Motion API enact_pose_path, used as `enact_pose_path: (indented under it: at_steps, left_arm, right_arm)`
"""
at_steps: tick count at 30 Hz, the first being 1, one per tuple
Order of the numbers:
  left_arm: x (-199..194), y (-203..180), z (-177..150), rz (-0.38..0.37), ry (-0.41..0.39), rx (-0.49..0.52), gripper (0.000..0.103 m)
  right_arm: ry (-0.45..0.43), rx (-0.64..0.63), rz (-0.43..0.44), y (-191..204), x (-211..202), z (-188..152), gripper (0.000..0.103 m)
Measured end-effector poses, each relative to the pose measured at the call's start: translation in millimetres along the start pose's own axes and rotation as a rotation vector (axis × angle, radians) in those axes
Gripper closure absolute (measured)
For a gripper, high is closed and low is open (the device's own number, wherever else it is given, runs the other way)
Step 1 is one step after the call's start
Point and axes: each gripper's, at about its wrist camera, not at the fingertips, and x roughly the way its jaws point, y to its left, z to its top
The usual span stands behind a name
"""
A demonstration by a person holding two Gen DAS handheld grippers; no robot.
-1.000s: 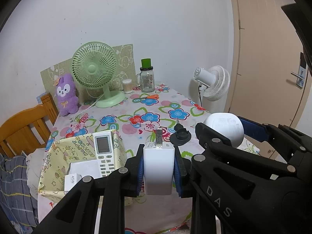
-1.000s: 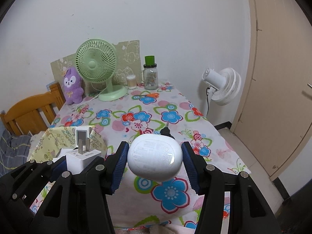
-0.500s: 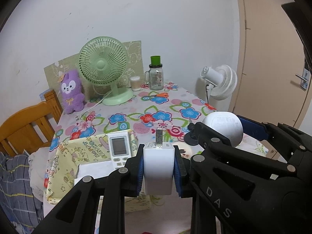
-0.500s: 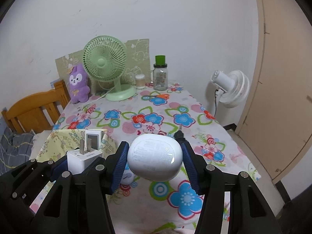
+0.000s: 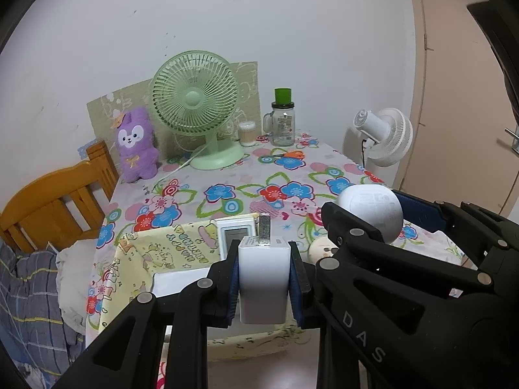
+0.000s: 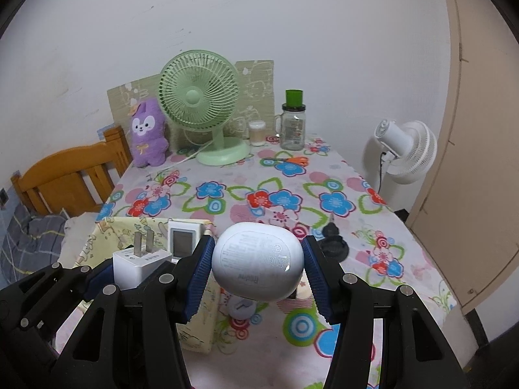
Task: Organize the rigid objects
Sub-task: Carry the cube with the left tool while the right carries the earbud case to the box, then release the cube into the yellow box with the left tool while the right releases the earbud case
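both grippers have drawn back from the table; left gripper [image 5: 263,275] still clamps the charger [image 5: 263,278], right gripper [image 6: 258,267] the earbud case [image 6: 258,265], yellow box [image 5: 168,253] just ahead-left

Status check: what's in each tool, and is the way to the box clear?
Left tool shut on charger. Right tool shut on earbud case. Yellow box just ahead, remote already inside. Nothing in the way.
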Motion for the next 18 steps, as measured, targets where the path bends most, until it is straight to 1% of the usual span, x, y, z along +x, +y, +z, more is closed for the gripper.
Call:
enact_pose_path:
  at_steps: [18]
  left_arm:
    - [21, 47, -2, 0.029, 0.039, -0.034, 0.077]
  right_arm:
    - [0.038, -0.036, 0.054, 47, 36, 9, 0.045]
